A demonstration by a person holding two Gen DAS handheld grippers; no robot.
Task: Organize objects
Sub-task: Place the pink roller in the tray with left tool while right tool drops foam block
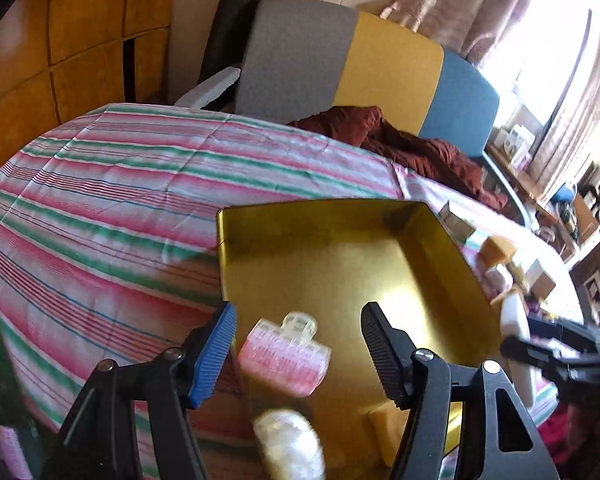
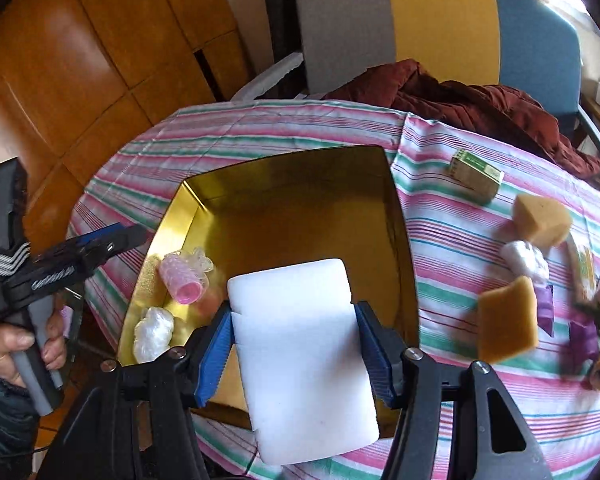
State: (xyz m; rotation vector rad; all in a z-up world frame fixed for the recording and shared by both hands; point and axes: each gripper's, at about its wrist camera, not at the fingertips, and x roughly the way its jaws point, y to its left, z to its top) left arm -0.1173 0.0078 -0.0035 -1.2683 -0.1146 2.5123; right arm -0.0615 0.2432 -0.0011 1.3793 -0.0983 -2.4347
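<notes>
While my right gripper [image 2: 296,344] has its fingers [image 2: 214,354] closed against the two long sides of a white foam block [image 2: 300,356], the block juts forward past the fingertips and hangs over the near part of the gold tin tray [image 2: 400,216]; my left gripper [image 1: 298,354] has its fingers [image 1: 214,354] spread wide with nothing between them, and it hovers over the tray's near left corner; just below and ahead of that gap lies a pink hair roller [image 1: 284,360] with a clear clip on it, resting on the tray floor, free of both fingers; nearer me a crumpled white plastic wad [image 1: 290,444] sits in the tray, blurred in the left wrist view; a yellow sponge [image 1: 382,420] shows beside the right-hand finger; on the striped cloth of the worktop [image 2: 260,128], to the right of the tray, lie two more yellow sponges [image 2: 508,322], another white wad [image 2: 526,260] and, further off, a small green box [image 2: 476,174]; beyond these a dark red garment [image 2: 460,96] is heaped at the far edge.
</notes>
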